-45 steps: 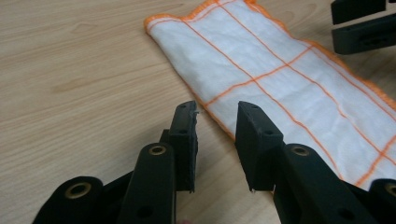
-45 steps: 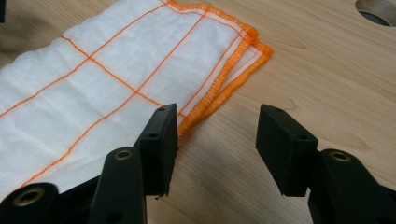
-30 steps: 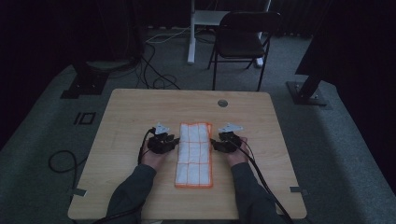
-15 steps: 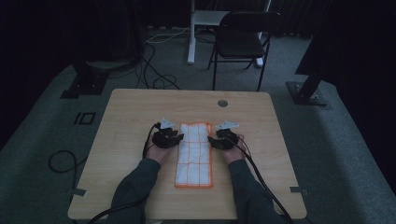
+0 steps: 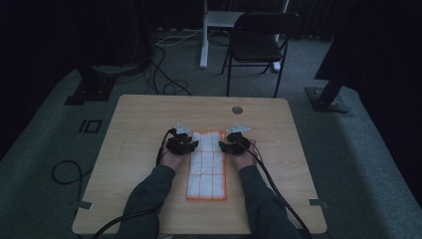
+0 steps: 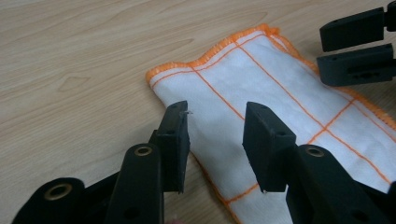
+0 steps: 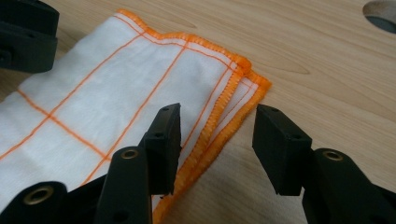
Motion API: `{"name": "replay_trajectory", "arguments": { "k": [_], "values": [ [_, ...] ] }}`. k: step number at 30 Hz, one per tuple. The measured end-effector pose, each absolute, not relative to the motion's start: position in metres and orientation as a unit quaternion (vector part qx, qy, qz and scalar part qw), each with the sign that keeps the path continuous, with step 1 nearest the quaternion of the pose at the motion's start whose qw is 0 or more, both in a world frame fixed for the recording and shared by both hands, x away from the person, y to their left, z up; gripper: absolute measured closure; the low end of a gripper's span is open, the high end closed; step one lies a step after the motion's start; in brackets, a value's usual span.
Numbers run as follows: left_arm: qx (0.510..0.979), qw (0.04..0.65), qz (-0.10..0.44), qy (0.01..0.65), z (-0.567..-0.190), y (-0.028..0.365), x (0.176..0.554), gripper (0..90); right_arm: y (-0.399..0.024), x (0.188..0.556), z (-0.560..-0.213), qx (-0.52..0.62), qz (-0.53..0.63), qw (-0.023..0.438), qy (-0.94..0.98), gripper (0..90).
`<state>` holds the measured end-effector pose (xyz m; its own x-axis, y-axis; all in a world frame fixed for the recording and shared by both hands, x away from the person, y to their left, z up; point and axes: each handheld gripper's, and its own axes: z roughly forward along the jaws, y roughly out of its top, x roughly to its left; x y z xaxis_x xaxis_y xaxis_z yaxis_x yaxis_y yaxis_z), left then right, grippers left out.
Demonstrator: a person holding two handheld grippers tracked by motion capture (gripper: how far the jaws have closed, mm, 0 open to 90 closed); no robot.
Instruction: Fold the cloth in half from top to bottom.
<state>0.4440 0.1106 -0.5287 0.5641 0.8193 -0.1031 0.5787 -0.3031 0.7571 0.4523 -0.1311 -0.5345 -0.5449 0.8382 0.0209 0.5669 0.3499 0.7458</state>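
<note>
A white cloth with orange grid lines and orange hems lies folded in a long strip on the wooden table. My left gripper is at the strip's far left corner. In the left gripper view this gripper is open, its jaws have just been opening, and the cloth lies under the gap, unpinched. My right gripper is at the far right corner. It is open, with its jaws either side of the cloth's layered right hem.
A round cable hole sits in the table beyond the cloth. Bare wood surrounds the strip. Behind the table stand a dark folding chair and stand bases, with cables on the floor. Each gripper trails a black cable off the near edge.
Both hands have slid a little toward the far end of the cloth and in toward its corners. The cloth lies as it did.
</note>
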Motion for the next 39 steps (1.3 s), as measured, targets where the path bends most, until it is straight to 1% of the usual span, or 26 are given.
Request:
{"name": "replay_trajectory", "arguments": {
  "k": [10, 16, 23, 25, 26, 27, 28, 30, 31, 33, 36, 39],
  "values": [
    [0.788, 0.383, 0.149, 0.458, -0.539, 0.113, 0.450, 59.6, -0.127, 0.462, -0.541, 0.452, 0.358, 0.173, 0.799, 52.1],
    [0.787, 0.382, 0.142, 0.464, -0.541, 0.113, 0.453, 58.9, -0.128, 0.463, -0.541, 0.449, 0.361, 0.168, 0.800, 55.0],
    [0.785, 0.385, 0.136, 0.466, -0.541, 0.114, 0.455, 59.7, -0.126, 0.462, -0.542, 0.441, 0.364, 0.166, 0.803, 63.0],
    [0.784, 0.387, 0.131, 0.466, -0.541, 0.113, 0.455, 62.3, -0.125, 0.462, -0.541, 0.441, 0.366, 0.162, 0.803, 66.2],
    [0.784, 0.387, 0.131, 0.466, -0.541, 0.113, 0.455, 63.7, -0.125, 0.462, -0.541, 0.441, 0.366, 0.162, 0.803, 66.2],
    [0.786, 0.386, 0.124, 0.466, -0.541, 0.113, 0.456, 63.7, -0.125, 0.462, -0.541, 0.440, 0.368, 0.159, 0.804, 68.7],
    [0.787, 0.384, 0.122, 0.467, -0.540, 0.112, 0.456, 67.4, -0.125, 0.462, -0.542, 0.441, 0.370, 0.156, 0.803, 72.3],
    [0.791, 0.381, 0.116, 0.465, -0.540, 0.111, 0.456, 71.2, -0.125, 0.462, -0.542, 0.444, 0.377, 0.148, 0.799, 78.5],
    [0.792, 0.382, 0.110, 0.463, -0.540, 0.111, 0.456, 75.8, -0.125, 0.462, -0.542, 0.446, 0.380, 0.143, 0.798, 80.9],
    [0.794, 0.382, 0.105, 0.462, -0.539, 0.111, 0.456, 81.7, -0.124, 0.462, -0.543, 0.447, 0.382, 0.141, 0.796, 83.3],
    [0.797, 0.378, 0.106, 0.458, -0.538, 0.110, 0.456, 84.8, -0.125, 0.462, -0.543, 0.449, 0.384, 0.135, 0.795, 84.8],
    [0.796, 0.380, 0.108, 0.458, -0.538, 0.110, 0.455, 86.1, -0.124, 0.462, -0.542, 0.446, 0.382, 0.141, 0.797, 85.4]
  ]
}}
